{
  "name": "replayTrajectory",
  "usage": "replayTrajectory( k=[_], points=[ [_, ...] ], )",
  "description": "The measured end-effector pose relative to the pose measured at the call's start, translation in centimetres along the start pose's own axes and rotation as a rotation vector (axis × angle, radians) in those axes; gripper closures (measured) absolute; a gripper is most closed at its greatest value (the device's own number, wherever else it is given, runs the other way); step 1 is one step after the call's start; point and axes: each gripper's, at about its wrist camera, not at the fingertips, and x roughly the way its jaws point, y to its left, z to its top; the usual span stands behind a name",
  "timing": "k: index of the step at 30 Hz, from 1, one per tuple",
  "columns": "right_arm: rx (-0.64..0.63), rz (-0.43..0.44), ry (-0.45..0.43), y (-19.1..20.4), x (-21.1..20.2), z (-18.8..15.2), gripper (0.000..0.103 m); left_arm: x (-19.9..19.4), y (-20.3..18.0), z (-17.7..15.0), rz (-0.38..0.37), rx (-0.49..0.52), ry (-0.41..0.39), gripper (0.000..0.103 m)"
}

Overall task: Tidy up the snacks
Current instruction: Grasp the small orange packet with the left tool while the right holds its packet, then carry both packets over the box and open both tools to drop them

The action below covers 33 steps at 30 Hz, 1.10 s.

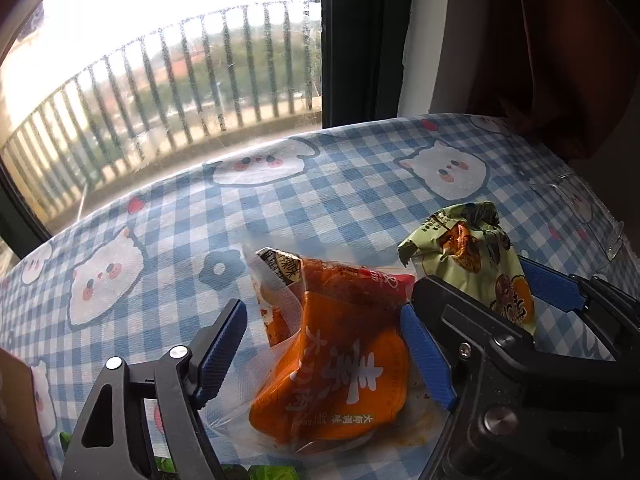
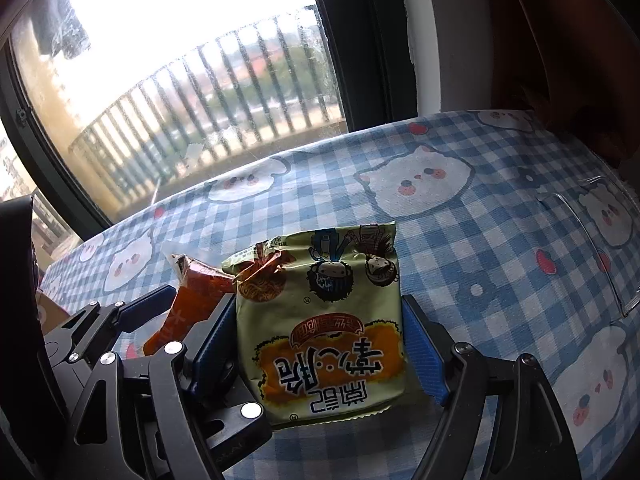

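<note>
An orange snack packet [image 1: 336, 360] with a clear plastic margin stands buckled between the blue pads of my left gripper [image 1: 320, 312]. Its right edge presses on the right pad and its clear corner meets the left finger low down. Just to its right, my right gripper [image 1: 480, 276] holds a green noodle-snack packet [image 1: 476, 256] upright. In the right wrist view the green packet [image 2: 328, 320] fills the gap of the right gripper [image 2: 318, 304], with both pads against its sides. The orange packet [image 2: 192, 292] sticks up at the left beside one left gripper finger [image 2: 148, 304].
A blue-and-white checked tablecloth with cat faces [image 1: 360, 184] covers the table below both packets. A clear plastic container [image 2: 600, 240] sits at the right. A window with a railing [image 1: 160, 80] lies behind, a brown curtain [image 1: 560, 40] hangs at the right, and a cardboard edge [image 1: 16, 400] shows at the left.
</note>
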Motion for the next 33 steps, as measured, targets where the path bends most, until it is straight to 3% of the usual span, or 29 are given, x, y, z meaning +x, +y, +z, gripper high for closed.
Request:
replayTrajectory(
  k=[3,7,13,25,33],
  points=[
    [-0.003,0.005,0.001,0.1,0.0,-0.1,0.023,-0.4,-0.2,-0.2,-0.001,0.007,0.001,0.037],
    [0.000,0.028,0.000,0.2,-0.3,-0.1,0.023,-1.5,0.0,-0.5,-0.012,-0.002,-0.005,0.057],
    [-0.009,0.022,0.002,0.6,-1.3,-0.8,0.023,-2.7,-0.3,-1.5,-0.009,-0.015,-0.016,0.067],
    [-0.026,0.025,-0.014,2.4,-5.0,-2.3,0.023,-6.7,-0.8,-3.1,-0.059,-0.007,-0.043,0.071],
    [-0.083,0.014,-0.067,5.2,-9.2,-2.8,0.023,-11.8,-0.2,-4.1,-0.055,-0.035,-0.117,0.071]
  ],
)
